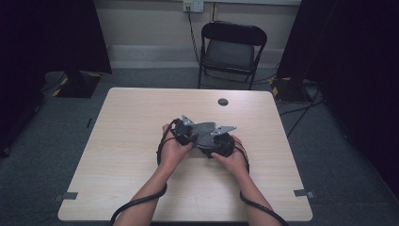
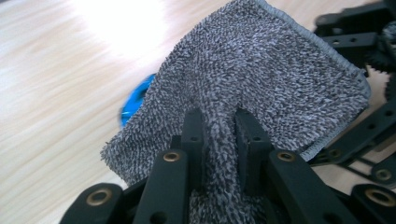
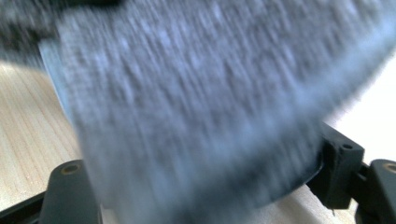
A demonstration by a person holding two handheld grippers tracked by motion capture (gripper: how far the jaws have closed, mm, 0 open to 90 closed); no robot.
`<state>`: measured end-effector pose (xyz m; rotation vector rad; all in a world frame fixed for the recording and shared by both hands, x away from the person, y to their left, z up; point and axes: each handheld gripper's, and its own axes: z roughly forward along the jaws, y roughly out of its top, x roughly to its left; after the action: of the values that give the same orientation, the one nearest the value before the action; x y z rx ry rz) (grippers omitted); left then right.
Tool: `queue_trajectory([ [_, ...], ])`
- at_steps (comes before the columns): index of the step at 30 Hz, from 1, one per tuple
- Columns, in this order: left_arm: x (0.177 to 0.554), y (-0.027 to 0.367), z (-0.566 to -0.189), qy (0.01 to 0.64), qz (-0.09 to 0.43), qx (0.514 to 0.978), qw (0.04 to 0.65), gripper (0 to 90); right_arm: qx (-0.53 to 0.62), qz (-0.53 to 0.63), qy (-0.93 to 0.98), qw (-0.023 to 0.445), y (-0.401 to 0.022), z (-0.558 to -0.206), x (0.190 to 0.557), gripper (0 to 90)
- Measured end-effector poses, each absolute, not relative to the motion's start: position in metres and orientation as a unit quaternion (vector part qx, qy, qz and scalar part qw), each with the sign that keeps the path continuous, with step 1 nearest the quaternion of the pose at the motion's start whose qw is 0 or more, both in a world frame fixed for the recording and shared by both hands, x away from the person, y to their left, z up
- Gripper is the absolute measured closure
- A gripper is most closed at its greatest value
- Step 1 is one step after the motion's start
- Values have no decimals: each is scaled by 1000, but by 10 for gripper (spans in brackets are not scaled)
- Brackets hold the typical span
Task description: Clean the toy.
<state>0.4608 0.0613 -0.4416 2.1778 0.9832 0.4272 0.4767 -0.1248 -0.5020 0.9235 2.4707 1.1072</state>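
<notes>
Centrally above the table (image 1: pixel 141 141), the left gripper (image 2: pixel 219 126) was clenched on a fold of the grey cloth (image 2: pixel 261 70), while the right gripper (image 1: pixel 221 143) stood wide around something round beneath it; wiping well called for steady, even pressure.

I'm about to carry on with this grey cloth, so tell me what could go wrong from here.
1. The left gripper pinches only a narrow fold of the grey cloth; a tug might pull it free.
2. A blue object lies half hidden under the cloth and could get dragged across the table.
3. The cloth drapes over the right gripper, whose view is blurred, so its hold is hard to judge.
</notes>
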Motion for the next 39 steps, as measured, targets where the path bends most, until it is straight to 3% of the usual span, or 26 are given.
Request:
queue_trajectory([
  [8, 460, 46, -447, 369, 159, 849, 342, 760, 320, 383, 855, 140, -125, -502, 477, 235],
  [39, 485, 62, -445, 397, 170, 846, 314, 759, 319, 384, 855, 139, -124, -502, 477, 235],
])
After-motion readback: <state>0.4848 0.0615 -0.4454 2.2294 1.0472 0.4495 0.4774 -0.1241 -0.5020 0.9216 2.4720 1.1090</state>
